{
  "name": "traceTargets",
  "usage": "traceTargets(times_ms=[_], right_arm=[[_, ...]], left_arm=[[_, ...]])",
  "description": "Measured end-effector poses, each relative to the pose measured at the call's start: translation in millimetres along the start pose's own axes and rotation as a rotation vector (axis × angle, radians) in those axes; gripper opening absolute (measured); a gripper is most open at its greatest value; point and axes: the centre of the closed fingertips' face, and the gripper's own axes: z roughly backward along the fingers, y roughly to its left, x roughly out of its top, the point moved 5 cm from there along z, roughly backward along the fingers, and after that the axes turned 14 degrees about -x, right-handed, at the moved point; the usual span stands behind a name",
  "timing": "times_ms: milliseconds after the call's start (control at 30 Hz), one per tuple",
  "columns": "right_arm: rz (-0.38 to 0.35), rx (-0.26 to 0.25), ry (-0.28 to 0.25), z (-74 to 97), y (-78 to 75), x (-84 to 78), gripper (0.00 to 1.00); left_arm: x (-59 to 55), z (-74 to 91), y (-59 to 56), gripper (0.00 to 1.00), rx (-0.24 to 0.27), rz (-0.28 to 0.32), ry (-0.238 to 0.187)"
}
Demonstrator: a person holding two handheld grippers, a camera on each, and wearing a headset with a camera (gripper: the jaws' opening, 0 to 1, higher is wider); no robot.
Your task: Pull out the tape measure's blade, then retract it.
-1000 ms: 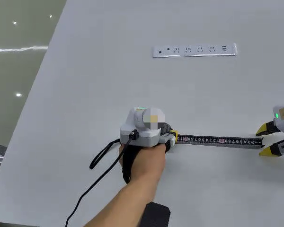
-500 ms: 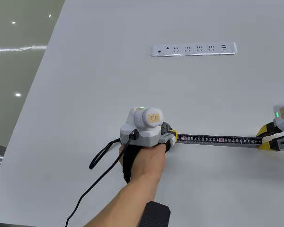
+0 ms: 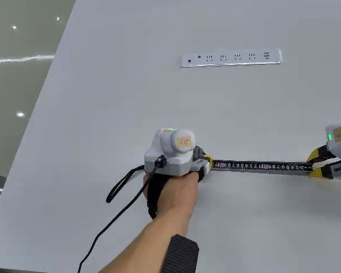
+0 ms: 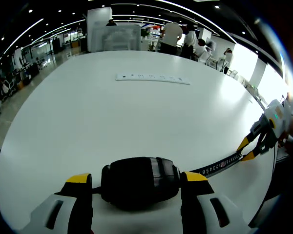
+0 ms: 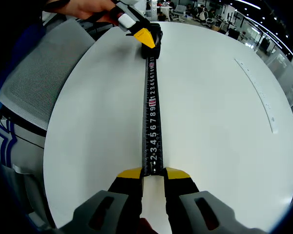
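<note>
The white table (image 3: 131, 114) carries the tape measure's black case (image 4: 139, 187) at lower centre of the head view, clamped between the left gripper (image 4: 136, 177) jaws. The blade (image 3: 261, 166) runs flat to the right edge. There the right gripper (image 5: 153, 173), spread around the tip a second ago, now pinches it. With the tip secured, I judge it ready to pull further or guide the blade back. The left hand (image 3: 173, 193) rests knuckles-up, its forearm rising from the bottom edge.
</note>
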Motion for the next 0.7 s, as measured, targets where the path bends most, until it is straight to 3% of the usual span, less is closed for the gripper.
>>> traceTargets(times_ms=[700], right_arm=[[0.008, 0.004, 0.000, -0.1, 0.0, -0.6, 0.12]], left_arm=[[-0.6, 2.4, -5.4, 0.61, -0.024, -0.010, -0.028]])
